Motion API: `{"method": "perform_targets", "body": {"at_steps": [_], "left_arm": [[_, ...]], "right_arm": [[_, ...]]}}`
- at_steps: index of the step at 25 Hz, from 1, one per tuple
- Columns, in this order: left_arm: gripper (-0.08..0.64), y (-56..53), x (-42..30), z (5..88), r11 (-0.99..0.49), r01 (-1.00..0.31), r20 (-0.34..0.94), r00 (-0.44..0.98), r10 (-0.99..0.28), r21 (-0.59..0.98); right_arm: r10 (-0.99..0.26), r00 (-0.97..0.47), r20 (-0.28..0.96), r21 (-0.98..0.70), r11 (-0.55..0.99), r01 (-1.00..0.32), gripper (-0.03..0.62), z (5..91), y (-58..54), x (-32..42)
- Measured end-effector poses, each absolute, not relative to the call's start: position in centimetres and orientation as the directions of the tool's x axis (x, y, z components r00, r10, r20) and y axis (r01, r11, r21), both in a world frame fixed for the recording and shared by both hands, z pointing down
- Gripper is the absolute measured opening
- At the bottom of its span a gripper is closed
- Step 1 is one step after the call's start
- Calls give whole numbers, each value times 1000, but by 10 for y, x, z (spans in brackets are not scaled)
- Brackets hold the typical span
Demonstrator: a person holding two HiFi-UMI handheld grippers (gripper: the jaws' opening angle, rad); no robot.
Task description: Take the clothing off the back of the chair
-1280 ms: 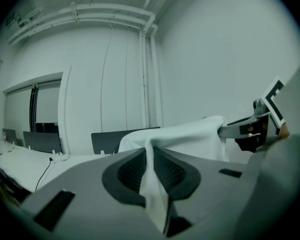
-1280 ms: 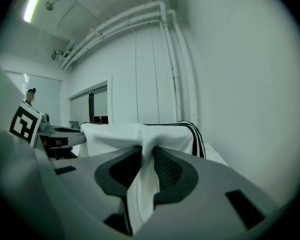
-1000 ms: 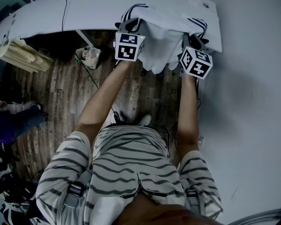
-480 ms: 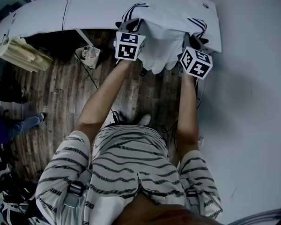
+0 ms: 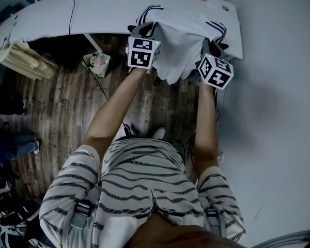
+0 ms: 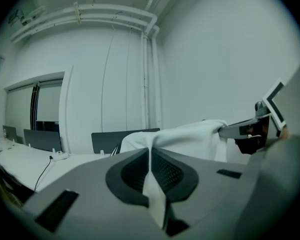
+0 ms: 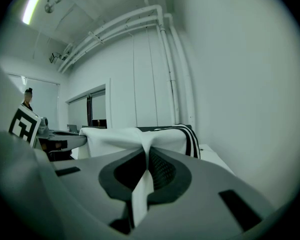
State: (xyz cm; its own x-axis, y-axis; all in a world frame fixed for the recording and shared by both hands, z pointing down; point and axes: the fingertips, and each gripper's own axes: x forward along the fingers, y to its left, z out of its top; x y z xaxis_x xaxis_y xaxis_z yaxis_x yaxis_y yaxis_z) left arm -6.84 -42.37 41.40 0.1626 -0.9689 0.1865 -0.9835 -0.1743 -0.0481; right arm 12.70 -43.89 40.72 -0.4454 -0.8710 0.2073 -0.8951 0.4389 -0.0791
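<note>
The white striped shirt is draped over the chair back, with its long axis running side to side. The left gripper and right gripper are each clamped on a fold at opposite ends, equally near. In my judgement, the shirt comes free by lifting upward.

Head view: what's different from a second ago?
Little. A bystander's legs at the left edge have stepped further out of frame. The left tongs and right tongs hold their place, each clamped on the white shirt, which stays draped.
</note>
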Motion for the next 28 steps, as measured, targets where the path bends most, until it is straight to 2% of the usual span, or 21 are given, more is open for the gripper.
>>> {"method": "perform_targets", "body": {"at_steps": [28], "left_arm": [[29, -400, -53, 368, -208, -977, 79, 204, -976, -48]], "right_arm": [[-901, -418, 113, -62, 413, -908, 25, 361, -419, 140]]}}
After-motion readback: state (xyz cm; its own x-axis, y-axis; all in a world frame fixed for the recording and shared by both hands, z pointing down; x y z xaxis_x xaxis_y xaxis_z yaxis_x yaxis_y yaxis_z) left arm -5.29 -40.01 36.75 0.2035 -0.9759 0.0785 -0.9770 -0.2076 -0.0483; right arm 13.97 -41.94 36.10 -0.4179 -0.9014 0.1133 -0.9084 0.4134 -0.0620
